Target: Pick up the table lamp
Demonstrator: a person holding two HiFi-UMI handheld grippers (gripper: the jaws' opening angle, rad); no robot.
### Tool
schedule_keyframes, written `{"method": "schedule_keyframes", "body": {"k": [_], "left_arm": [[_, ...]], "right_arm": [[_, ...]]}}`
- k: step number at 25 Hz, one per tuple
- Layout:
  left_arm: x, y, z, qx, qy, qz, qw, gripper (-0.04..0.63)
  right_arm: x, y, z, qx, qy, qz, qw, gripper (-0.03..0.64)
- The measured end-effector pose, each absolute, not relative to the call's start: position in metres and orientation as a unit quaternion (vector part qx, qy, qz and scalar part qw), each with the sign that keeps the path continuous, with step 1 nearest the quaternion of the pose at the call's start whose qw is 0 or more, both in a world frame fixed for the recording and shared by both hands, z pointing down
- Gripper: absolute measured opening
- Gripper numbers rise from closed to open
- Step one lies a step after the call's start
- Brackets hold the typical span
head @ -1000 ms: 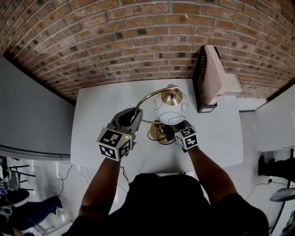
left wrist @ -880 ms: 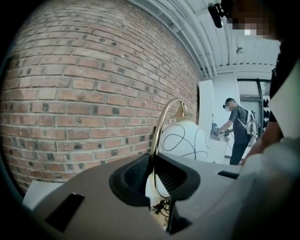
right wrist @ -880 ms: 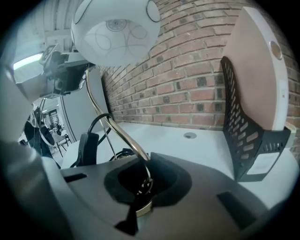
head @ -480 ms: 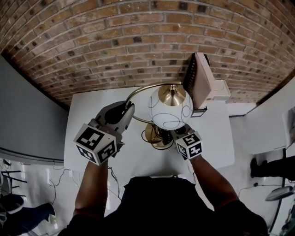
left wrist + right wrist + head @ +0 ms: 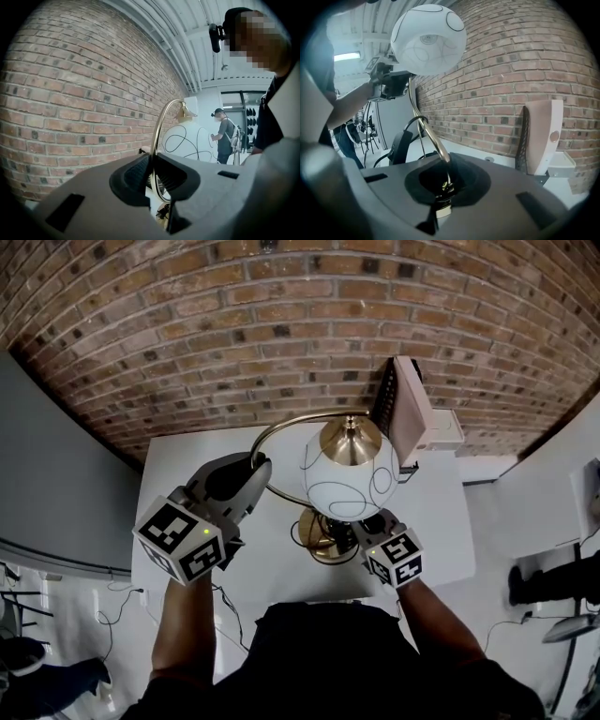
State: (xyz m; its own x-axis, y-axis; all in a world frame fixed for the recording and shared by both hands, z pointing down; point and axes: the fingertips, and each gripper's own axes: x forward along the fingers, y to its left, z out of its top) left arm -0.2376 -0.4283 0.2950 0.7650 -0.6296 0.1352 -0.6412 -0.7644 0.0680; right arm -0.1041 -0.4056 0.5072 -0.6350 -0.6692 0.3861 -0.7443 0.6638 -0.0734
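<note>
The table lamp has a white globe shade (image 5: 345, 474) with thin black lines, a brass arc arm (image 5: 281, 427) and a round brass base (image 5: 319, 538). It hangs over the white table (image 5: 187, 474), held by both grippers. My left gripper (image 5: 255, 465) is shut on the arc arm (image 5: 161, 126), which runs up from between its pads (image 5: 136, 178). My right gripper (image 5: 364, 524) is shut on the lamp's lower stem (image 5: 427, 133), close to the base. In the right gripper view the globe (image 5: 429, 40) hangs overhead and the left gripper (image 5: 391, 83) shows beyond it.
A pinkish panel (image 5: 410, 409) on a black stand leans at the table's right end, against the brick wall (image 5: 234, 334). A white box (image 5: 448, 427) sits behind it. A black cord (image 5: 401, 140) trails from the lamp. A person (image 5: 226, 133) stands far off.
Both grippers have risen with the lamp. The globe and base now look larger and nearer in the head view. Neither grip has changed.
</note>
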Motion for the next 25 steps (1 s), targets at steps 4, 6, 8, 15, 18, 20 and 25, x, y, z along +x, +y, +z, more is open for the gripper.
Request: {"method": "schedule_keyframes", "body": {"k": [4, 6, 8, 15, 18, 20, 25], "left_arm": [[-0.235, -0.427, 0.302, 0.936, -0.342, 0.061, 0.057, 0.041], [-0.234, -0.427, 0.305, 0.936, -0.342, 0.066, 0.057, 0.041], [-0.234, -0.428, 0.308, 0.935, -0.343, 0.07, 0.058, 0.041], [-0.234, -0.43, 0.316, 0.932, -0.35, 0.074, 0.058, 0.041], [-0.234, -0.431, 0.317, 0.932, -0.35, 0.075, 0.058, 0.041], [-0.233, -0.431, 0.318, 0.932, -0.351, 0.077, 0.057, 0.041], [-0.233, -0.43, 0.318, 0.931, -0.352, 0.08, 0.055, 0.041]], "right_arm": [[-0.105, -0.406, 0.517, 0.395, -0.896, 0.121, 0.165, 0.006], [-0.105, -0.407, 0.522, 0.397, -0.894, 0.125, 0.166, 0.006], [-0.106, -0.409, 0.526, 0.396, -0.894, 0.127, 0.166, 0.006], [-0.106, -0.417, 0.534, 0.399, -0.893, 0.128, 0.164, 0.006], [-0.107, -0.419, 0.536, 0.398, -0.894, 0.129, 0.163, 0.006], [-0.107, -0.42, 0.537, 0.397, -0.894, 0.129, 0.163, 0.006], [-0.108, -0.421, 0.538, 0.397, -0.895, 0.129, 0.161, 0.006]]}}
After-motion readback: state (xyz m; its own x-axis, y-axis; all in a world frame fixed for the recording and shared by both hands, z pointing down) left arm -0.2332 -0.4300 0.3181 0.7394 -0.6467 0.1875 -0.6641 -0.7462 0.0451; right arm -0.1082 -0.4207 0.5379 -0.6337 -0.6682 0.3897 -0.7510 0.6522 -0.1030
